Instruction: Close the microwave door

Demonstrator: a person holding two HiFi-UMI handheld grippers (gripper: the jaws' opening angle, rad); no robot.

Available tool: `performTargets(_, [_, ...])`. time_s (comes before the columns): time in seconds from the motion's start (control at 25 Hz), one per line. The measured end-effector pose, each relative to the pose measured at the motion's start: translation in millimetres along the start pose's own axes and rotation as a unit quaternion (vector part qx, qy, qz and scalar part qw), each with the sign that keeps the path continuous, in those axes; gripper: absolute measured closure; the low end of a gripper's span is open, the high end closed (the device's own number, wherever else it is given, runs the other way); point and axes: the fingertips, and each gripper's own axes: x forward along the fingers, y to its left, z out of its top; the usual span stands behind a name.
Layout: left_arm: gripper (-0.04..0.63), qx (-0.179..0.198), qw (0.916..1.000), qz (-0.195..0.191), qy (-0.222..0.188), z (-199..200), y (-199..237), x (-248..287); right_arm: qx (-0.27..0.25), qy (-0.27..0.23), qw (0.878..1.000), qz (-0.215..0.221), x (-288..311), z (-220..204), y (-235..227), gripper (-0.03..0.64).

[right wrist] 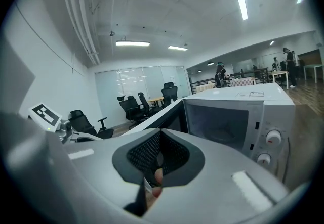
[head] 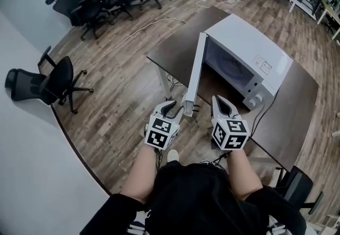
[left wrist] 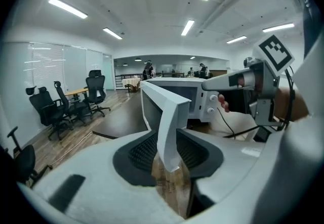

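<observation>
1. The white microwave (head: 249,56) is sitting on a dark table (head: 297,109), close to the table's near left edge, with its front facing the person
2. Its door (head: 194,72) is standing wide open, hinged at the far left end of the front and swung out roughly square to it, so the free edge is pointing near and the cavity is showing
3. The left gripper (head: 174,111) is sitting at the near, free edge of the door. Its jaws are standing apart and the door's edge is rising between the two pads (in the left gripper view some ribbed pad is showing on either side of the edge, so the pads are not clamping it)
4. The right gripper (head: 220,105) is hovering just right of the door's free edge, in front of the open cavity and apart from the door. Its jaws are lying together at the tips with nothing between them
5. Two round knobs (head: 256,99) are showing on the control panel at the right end of the microwave's front, beyond the right gripper
6. Black office chairs (head: 53,83) are standing on the wooden floor (head: 122,96) well to the left of the table, with more of them further off
</observation>
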Motion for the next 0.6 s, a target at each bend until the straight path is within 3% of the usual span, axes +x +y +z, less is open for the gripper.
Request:
performTargets(0.2, [0.414,0.045,0.9962,-0.074,0.006,-6,-3,14,0.002,0.001,1.0,-0.031,8,-2,2,0.607])
performTargets(0.6, [0.394,0.104,0.9835,-0.147,0.017,-8,3,34,0.022,-0.005,0.995,-0.1,7,-11,-7,0.607])
